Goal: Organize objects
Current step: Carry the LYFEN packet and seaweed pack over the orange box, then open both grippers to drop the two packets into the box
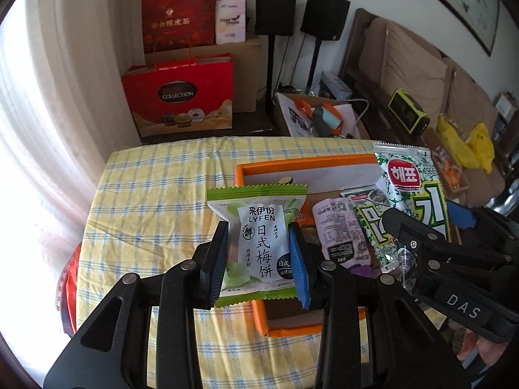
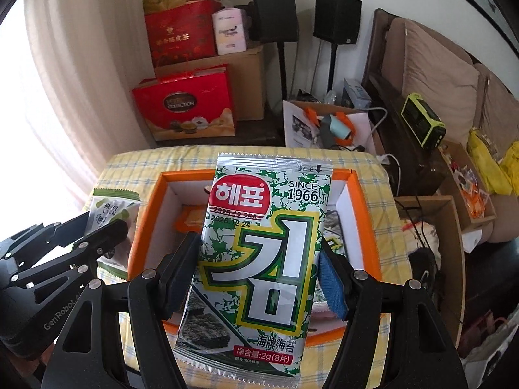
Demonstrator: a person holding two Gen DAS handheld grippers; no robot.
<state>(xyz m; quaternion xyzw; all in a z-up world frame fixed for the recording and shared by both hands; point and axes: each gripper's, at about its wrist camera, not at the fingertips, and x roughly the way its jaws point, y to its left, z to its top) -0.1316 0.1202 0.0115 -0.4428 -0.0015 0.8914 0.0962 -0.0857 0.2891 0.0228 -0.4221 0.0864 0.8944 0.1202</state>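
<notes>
Two grips over the orange box (image 2: pixel 363 194) — left gripper (image 1: pixel 258 259) clamps the plum-cake packet (image 1: pixel 259 243), right gripper (image 2: pixel 259 269) clamps the seaweed packet (image 2: pixel 262 259).

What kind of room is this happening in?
Most likely a home living room: a cushioned sofa along the wall, two speakers on stands, stacked red gift boxes, and a table under a yellow checked cloth.
</notes>
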